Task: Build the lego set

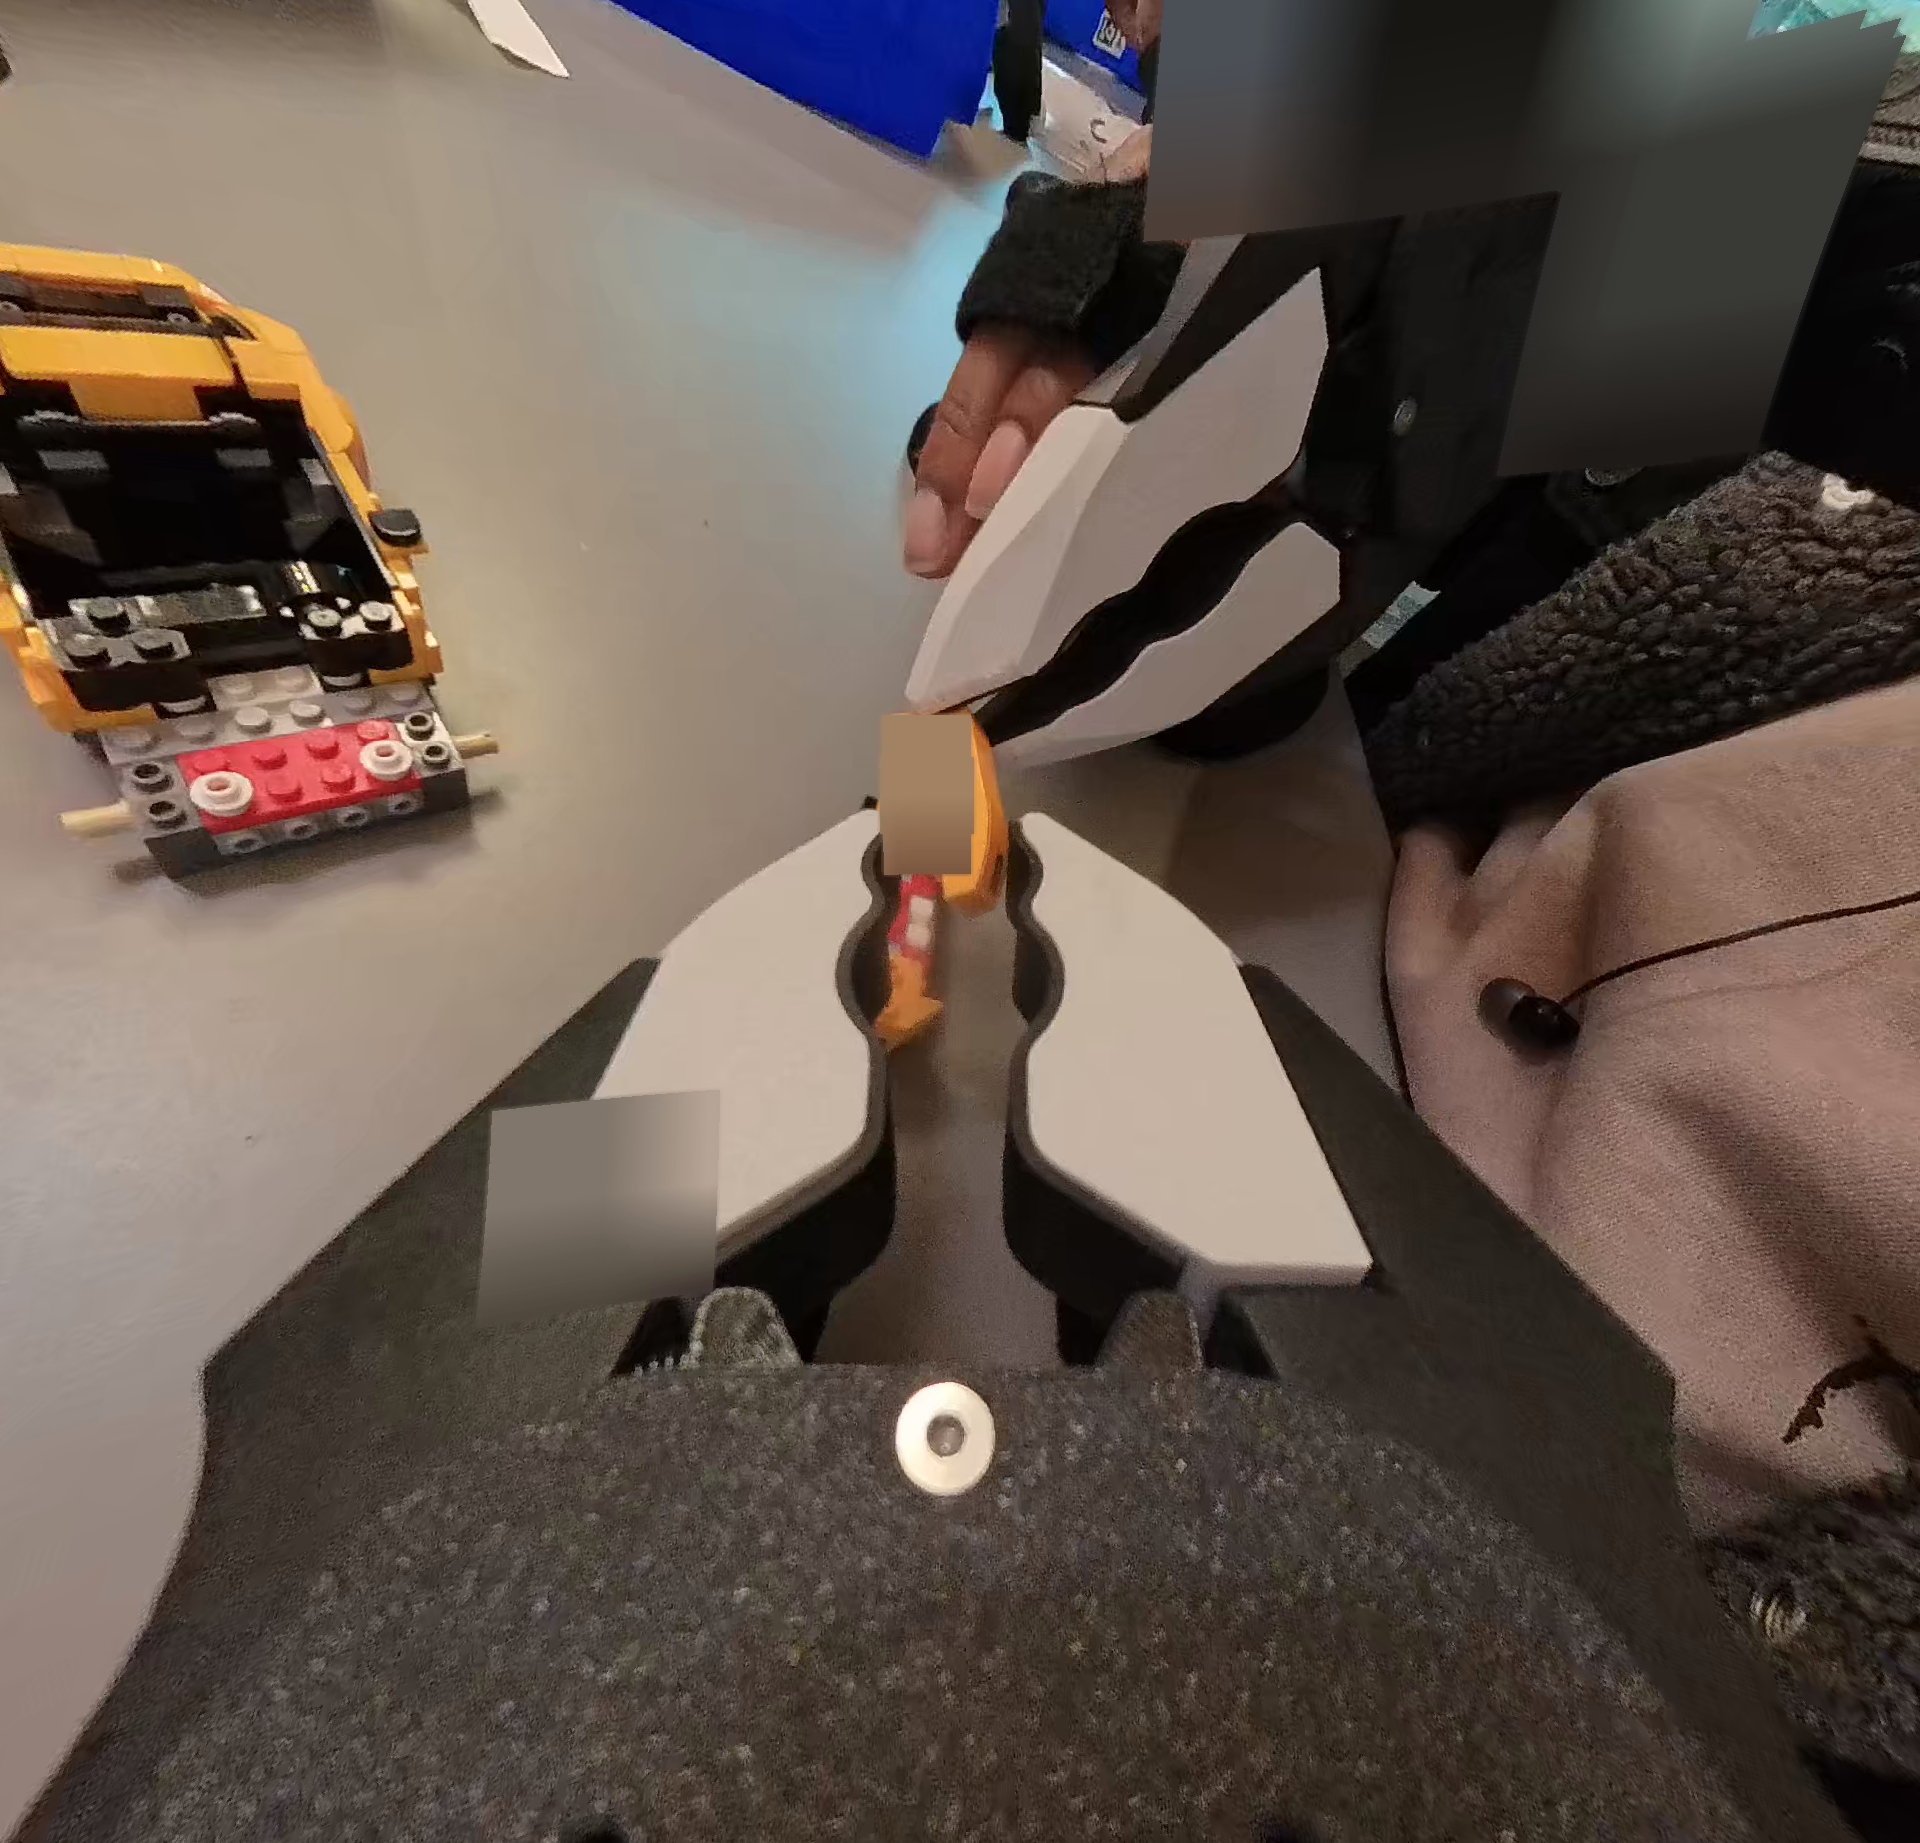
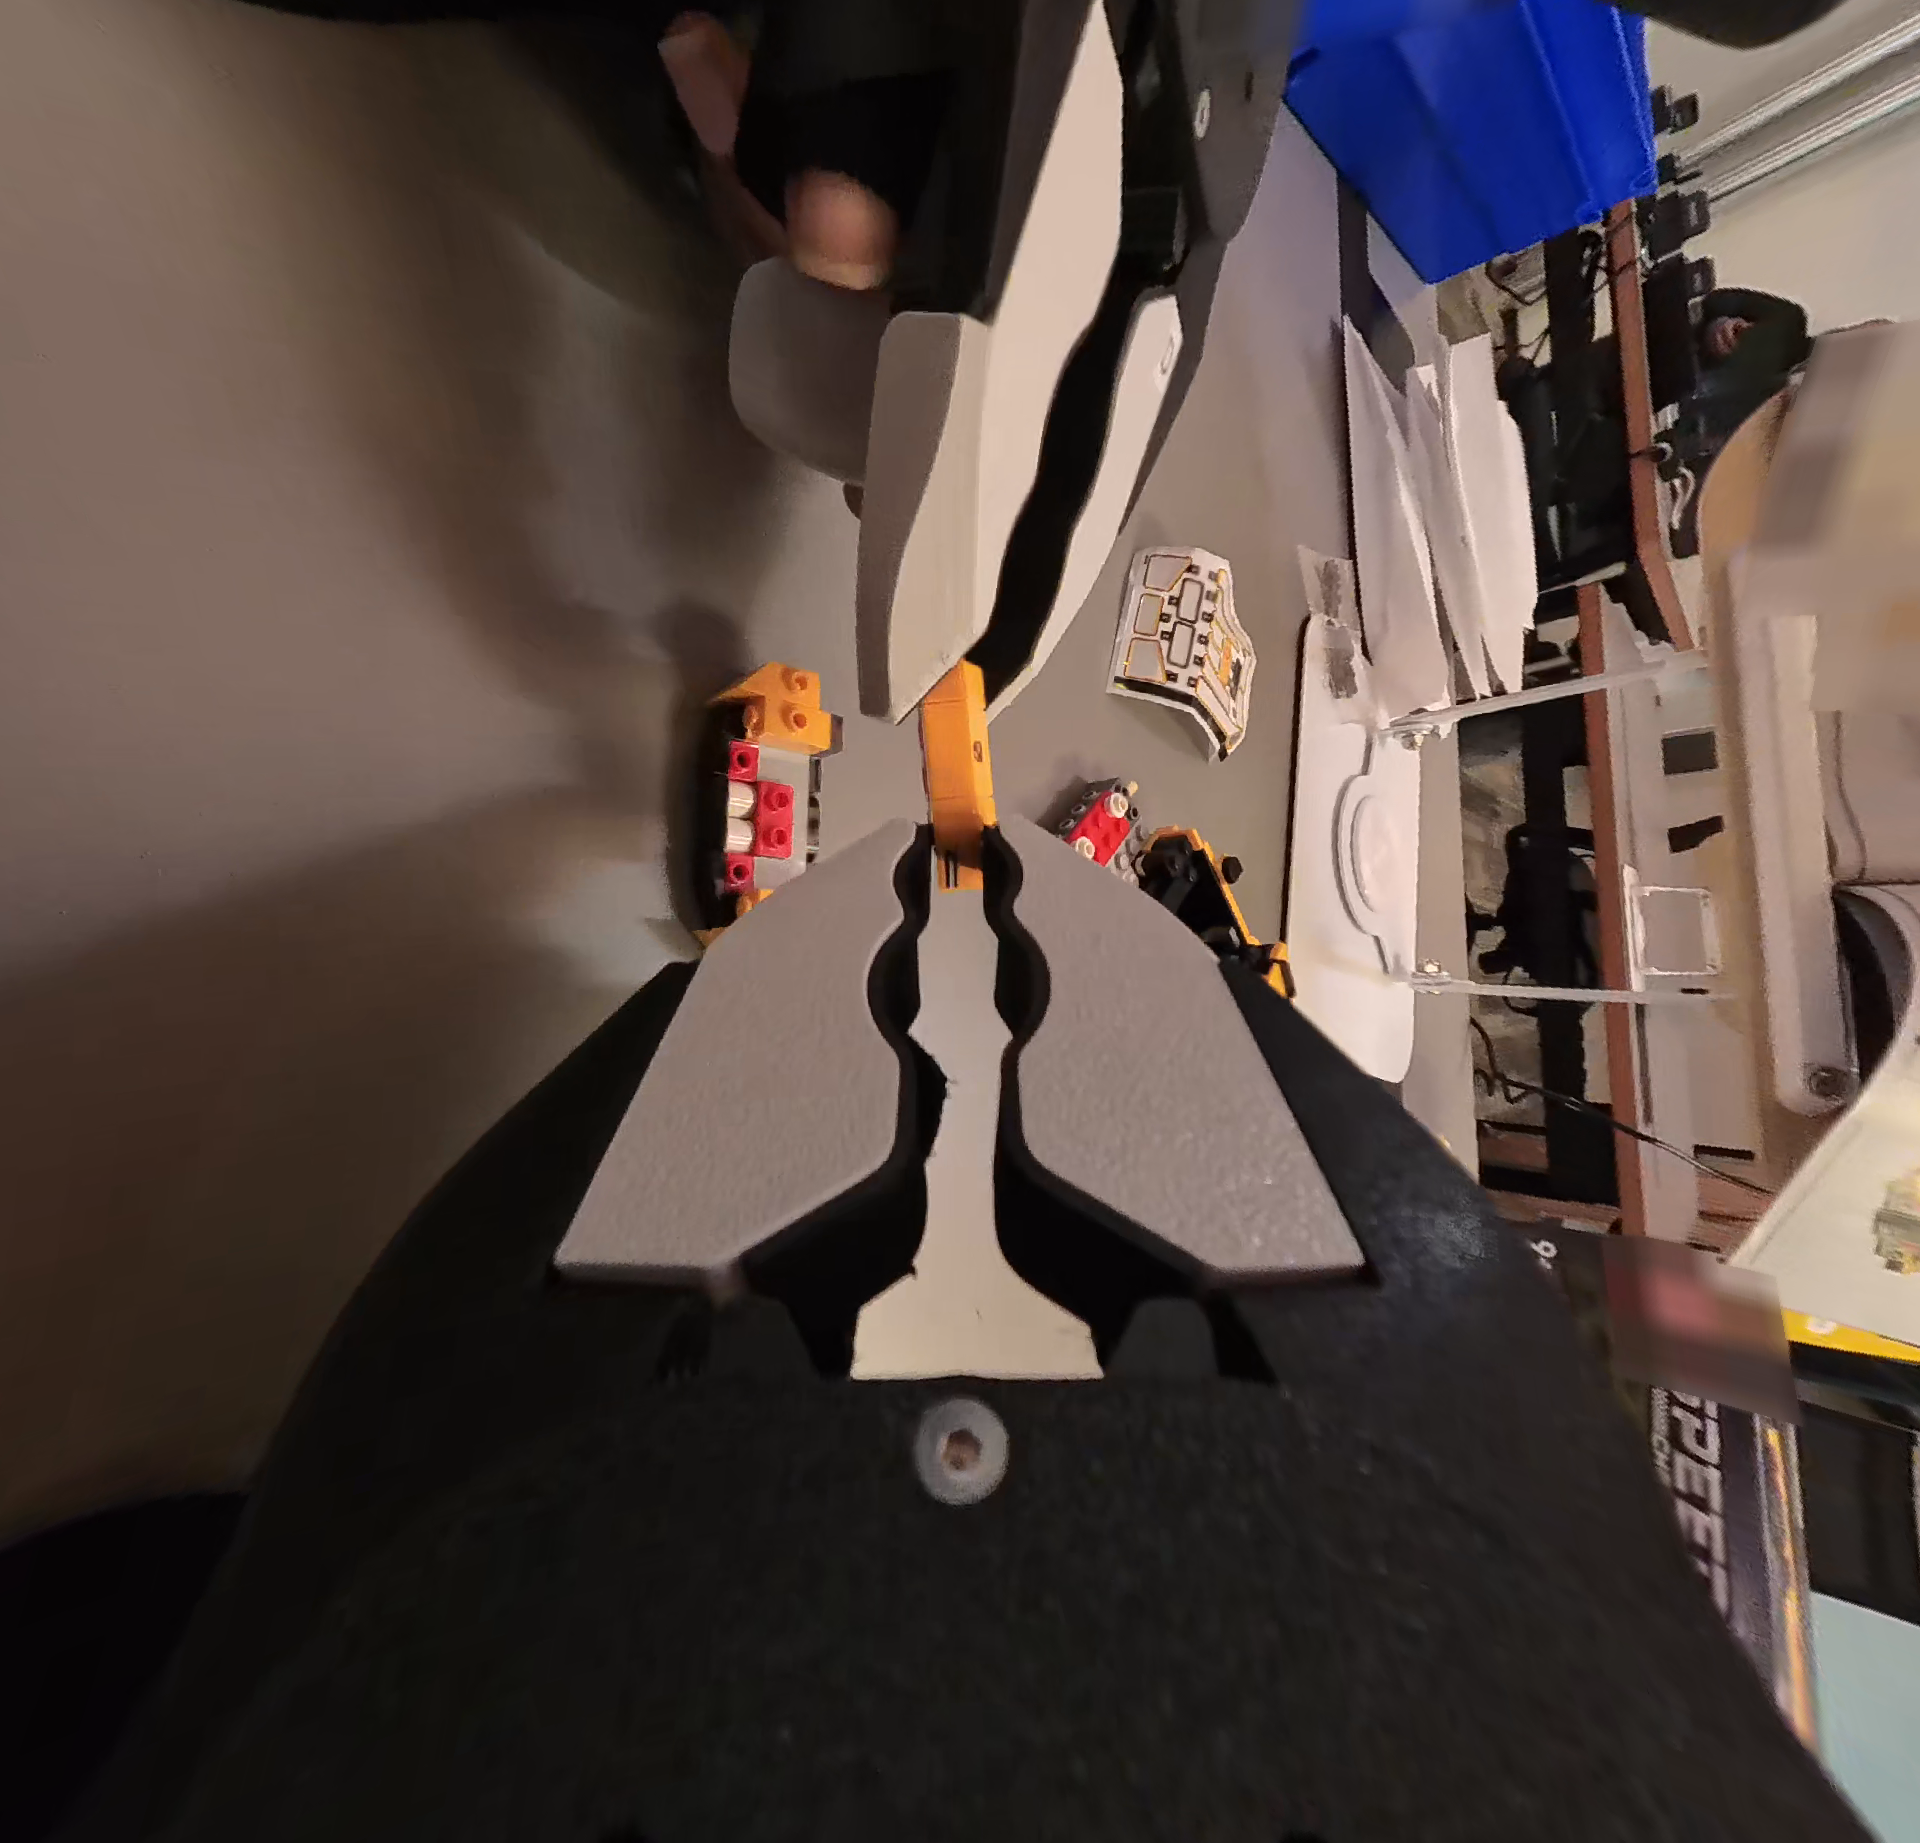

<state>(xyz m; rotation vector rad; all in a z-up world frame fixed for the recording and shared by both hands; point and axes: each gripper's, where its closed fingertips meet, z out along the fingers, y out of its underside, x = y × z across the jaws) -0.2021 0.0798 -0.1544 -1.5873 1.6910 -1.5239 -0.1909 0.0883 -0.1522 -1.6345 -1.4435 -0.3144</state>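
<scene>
A small orange curved piece [image 1: 985, 817] [image 2: 956, 765] hangs above the grey table between both grippers. My left gripper [image 1: 948, 832] closes on its near end; a blurred patch hides part of that piece. My right gripper [image 2: 954, 839] is shut on its other end, and also shows coming in from the upper right in the left wrist view [image 1: 956, 702]. The left gripper reaches down from the top of the right wrist view [image 2: 951, 687]. A small orange, red and grey sub-assembly [image 2: 764, 796] [image 1: 914, 926] lies on the table just below. The yellow and black car body [image 1: 208, 546] [image 2: 1195, 868] lies apart.
A blue bin [image 1: 810, 17] [image 2: 1475, 120] stands at the table's far side. A sticker sheet [image 2: 1184, 640], white papers [image 2: 1434, 505] and a booklet [image 2: 1714, 1481] lie near the car. A person's hand [image 1: 977, 443] and lap [image 1: 1662, 1014] are close on the right. Less than 4 cm separates the two grippers' tips.
</scene>
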